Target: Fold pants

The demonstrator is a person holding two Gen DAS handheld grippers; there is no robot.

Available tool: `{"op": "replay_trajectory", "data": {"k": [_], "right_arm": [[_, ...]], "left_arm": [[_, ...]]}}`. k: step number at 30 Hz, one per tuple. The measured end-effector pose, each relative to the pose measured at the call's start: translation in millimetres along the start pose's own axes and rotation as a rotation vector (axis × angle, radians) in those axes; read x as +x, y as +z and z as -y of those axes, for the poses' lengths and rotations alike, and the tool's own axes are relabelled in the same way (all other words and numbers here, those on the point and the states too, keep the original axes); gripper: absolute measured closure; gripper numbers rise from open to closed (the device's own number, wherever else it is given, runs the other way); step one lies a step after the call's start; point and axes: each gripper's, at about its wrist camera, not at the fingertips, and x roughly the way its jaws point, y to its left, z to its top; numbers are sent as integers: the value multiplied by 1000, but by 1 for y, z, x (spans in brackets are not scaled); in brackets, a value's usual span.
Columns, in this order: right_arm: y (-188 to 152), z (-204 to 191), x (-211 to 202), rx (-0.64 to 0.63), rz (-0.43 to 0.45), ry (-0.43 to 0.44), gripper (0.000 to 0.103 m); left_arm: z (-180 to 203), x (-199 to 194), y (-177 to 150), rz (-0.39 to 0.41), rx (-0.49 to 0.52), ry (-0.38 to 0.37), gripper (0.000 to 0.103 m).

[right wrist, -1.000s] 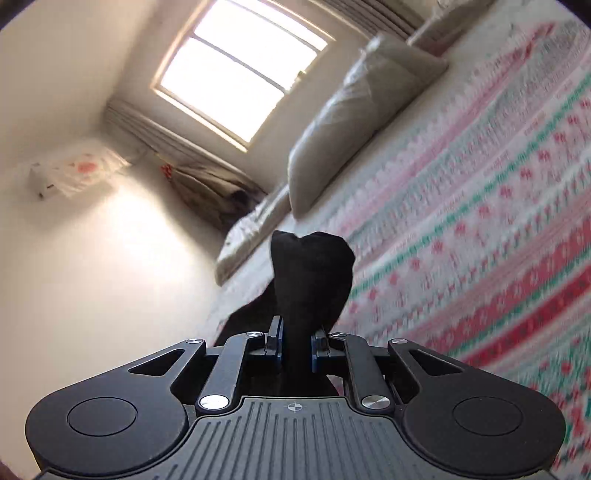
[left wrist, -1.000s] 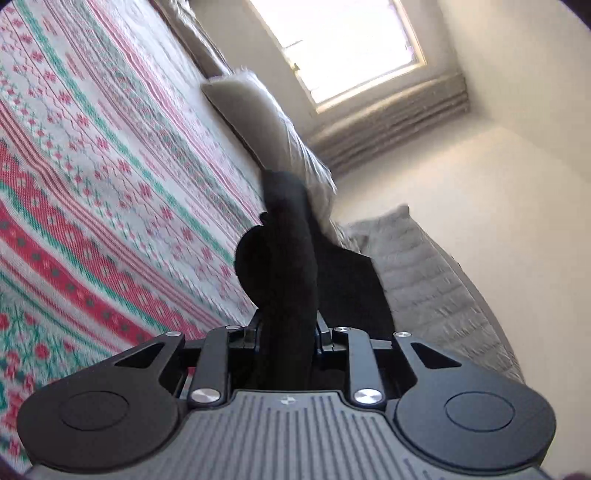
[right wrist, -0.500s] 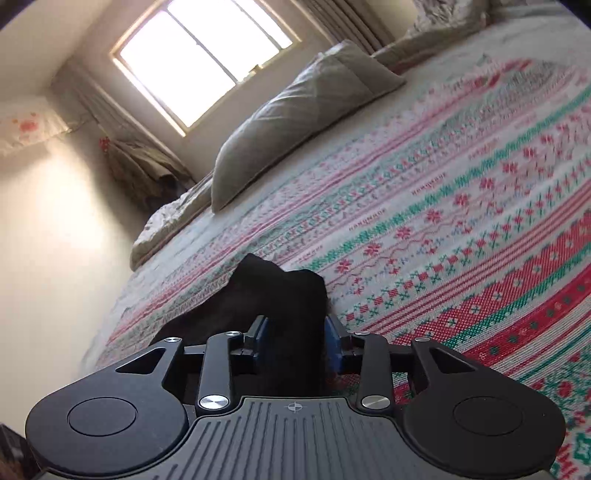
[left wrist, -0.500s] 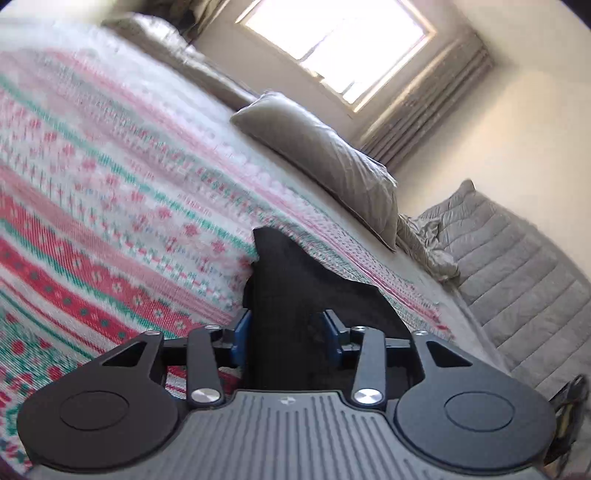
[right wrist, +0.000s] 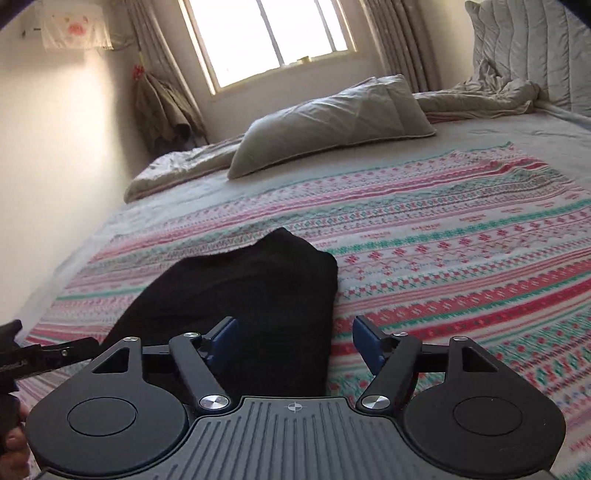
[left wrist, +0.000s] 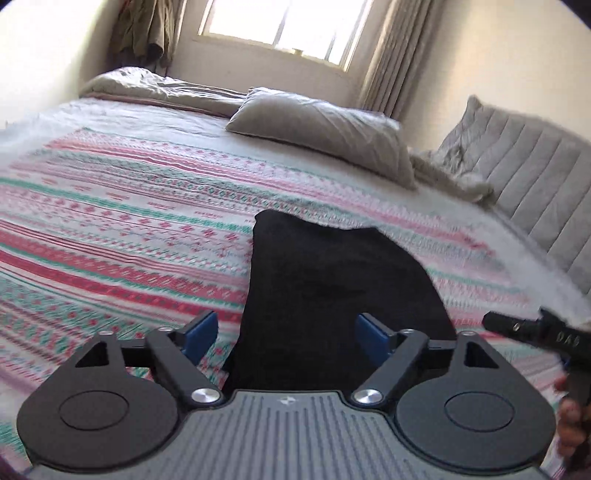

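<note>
The black pants (left wrist: 332, 295) lie on the striped blanket (left wrist: 110, 229) that covers the bed (right wrist: 517, 133), low and central in both wrist views, with the near end running under each gripper. They already look gathered into a compact dark shape with a rounded far edge, which suggests that at least one fold is laid. How many layers there are cannot be told, since the cloth is uniformly black. As a judgement, the task is well along: what seems left is to check the shape, smooth it, and perhaps fold once more.

The left gripper (left wrist: 284, 330) has its jaws wide apart and opening; the blue pads (left wrist: 201, 328) stand clear on either side of the cloth, which lies between them without being pressed. The right gripper (right wrist: 293, 341) is likewise apart and opening, a little less wide. Its left pad sits over the dark cloth and its right pad over the blanket, so the pants' right edge passes between the jaws, unclamped. Neither gripper holds anything.

At the right edge of the left view the other gripper shows, and at the lower left of the right view likewise, so the two work close beside each other. A grey pillow (right wrist: 332, 118) lies beyond, under the window (left wrist: 280, 26)
</note>
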Motion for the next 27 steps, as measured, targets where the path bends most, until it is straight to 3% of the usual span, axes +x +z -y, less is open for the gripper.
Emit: {"op": "replay_trajectory", "data": {"k": [6, 10, 15, 20, 27], "right_arm": [[-3, -21, -32, -92, -66, -75, 20], [-12, -35, -60, -139, -76, -97, 8], [-34, -55, -81, -213, -68, -135, 6], [-54, -59, -86, -186, -29, -184, 5], [-69, -59, -75, -167, -34, -220, 4]], "left_arm": [[29, -26, -12, -41, 126, 106, 1], [41, -44, -27, -68, 148, 156, 1], [54, -56, -45, -95, 188, 232, 1], [58, -66, -59, -49, 210, 285, 0], [47, -62, -71, -70, 161, 322, 1]]}}
